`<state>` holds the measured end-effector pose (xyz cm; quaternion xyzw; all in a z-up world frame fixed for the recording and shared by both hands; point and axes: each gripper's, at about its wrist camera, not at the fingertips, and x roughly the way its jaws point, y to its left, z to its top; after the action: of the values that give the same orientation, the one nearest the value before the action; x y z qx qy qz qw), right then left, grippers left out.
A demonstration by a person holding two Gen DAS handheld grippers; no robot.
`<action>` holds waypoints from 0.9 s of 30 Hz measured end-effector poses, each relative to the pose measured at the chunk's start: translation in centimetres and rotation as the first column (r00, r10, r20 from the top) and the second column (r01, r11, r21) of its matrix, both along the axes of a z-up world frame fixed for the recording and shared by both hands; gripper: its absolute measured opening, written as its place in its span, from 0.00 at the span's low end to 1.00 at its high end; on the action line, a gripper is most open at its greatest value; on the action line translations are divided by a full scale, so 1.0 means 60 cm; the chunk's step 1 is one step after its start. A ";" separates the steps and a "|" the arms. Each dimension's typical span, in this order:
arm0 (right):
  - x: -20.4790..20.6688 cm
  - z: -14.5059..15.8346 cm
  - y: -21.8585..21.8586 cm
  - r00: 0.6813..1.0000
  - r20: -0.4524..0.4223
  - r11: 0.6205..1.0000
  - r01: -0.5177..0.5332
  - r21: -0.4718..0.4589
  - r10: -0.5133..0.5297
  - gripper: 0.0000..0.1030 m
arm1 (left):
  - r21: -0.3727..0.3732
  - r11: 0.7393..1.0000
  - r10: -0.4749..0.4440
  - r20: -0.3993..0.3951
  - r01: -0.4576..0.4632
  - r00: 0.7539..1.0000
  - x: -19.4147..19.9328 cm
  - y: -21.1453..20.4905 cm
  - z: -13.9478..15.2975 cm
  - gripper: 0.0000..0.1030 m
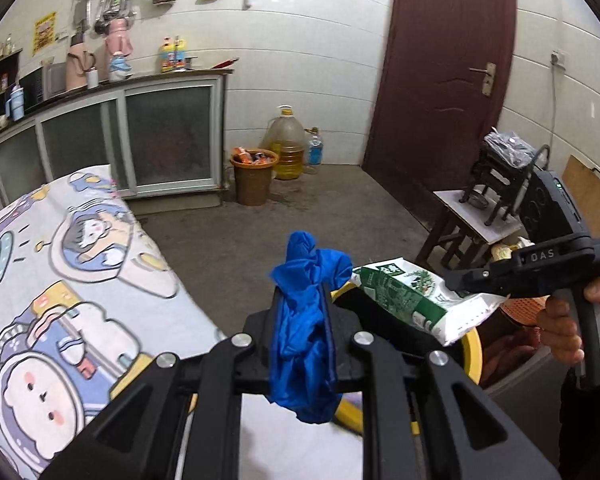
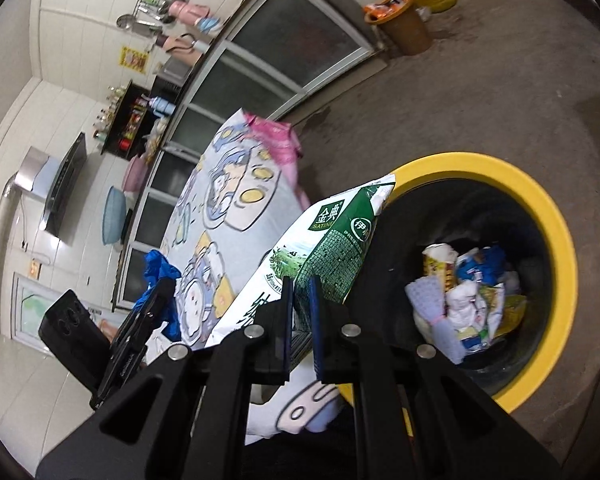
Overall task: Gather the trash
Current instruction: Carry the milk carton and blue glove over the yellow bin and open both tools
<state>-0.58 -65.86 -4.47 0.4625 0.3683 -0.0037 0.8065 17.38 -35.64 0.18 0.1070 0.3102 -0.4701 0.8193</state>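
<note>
I have a crumpled blue glove (image 1: pixel 305 332) bunched upright, its twisted top poking up just beside the rim of the yellow-rimmed black bin (image 2: pixel 556 240) on the side facing the cartoon-print cloth. I also see a flattened green-and-white milk carton (image 2: pixel 324 248) tilted over that same rim, its top corner leaning over the bin's opening. Down inside the bin I can make out a heap of wrappers and paper (image 2: pixel 472 296), white, blue and yellow, lying on the bottom.
</note>
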 end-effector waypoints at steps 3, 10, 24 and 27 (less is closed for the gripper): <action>-0.014 -0.005 -0.011 1.000 -0.003 1.000 0.019 -0.004 -0.019 0.08 | -0.008 1.000 -0.017 0.009 0.018 1.000 -0.011 -0.016 0.002 0.15; -0.035 -0.021 -0.026 0.998 -0.020 0.998 0.053 -0.018 -0.054 0.08 | -0.003 0.999 -0.051 0.041 0.051 0.998 -0.035 -0.052 -0.001 0.15; -0.046 -0.063 -0.044 0.991 -0.085 0.993 0.102 -0.062 -0.107 0.05 | 0.014 0.997 -0.082 0.094 0.081 0.992 -0.077 -0.116 -0.009 0.15; -0.046 -0.068 -0.048 0.986 -0.107 0.988 0.120 -0.093 -0.130 0.05 | 0.022 0.997 -0.074 0.067 0.073 0.995 -0.073 -0.125 -0.017 0.25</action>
<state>-3.31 -68.72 -8.55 0.4485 0.3832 -0.0963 0.8017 13.02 -43.13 -0.86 0.1422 0.2827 -0.4931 0.8104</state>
